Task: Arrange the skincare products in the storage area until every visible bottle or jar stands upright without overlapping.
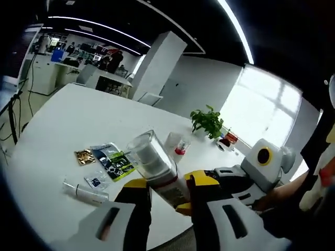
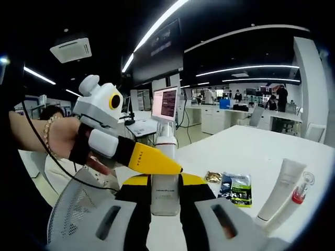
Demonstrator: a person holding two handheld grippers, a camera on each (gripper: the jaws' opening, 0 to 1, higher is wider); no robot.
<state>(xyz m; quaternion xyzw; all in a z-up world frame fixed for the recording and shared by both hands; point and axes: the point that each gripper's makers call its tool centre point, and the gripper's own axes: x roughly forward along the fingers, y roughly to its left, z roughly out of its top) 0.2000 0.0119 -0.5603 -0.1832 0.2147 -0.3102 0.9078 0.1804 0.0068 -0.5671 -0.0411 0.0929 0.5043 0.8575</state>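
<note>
- White table stretches across the office, skincare bits scattered at its near end.
- The left gripper, seen in its own view, has yellow-tipped jaws clamped on a clear-capped bottle, which leans toward eleven o'clock.
- In the right gripper view, the right gripper pinches that same bottle low on its body, with the left gripper's yellow jaw coming in from nine o'clock.
- A white tube lies at four o'clock of the bottle, beside a small red-filled vial.
- Flat sachets lie between the tube and the bottle.
- A potted plant sits at the table's far edge.
</note>
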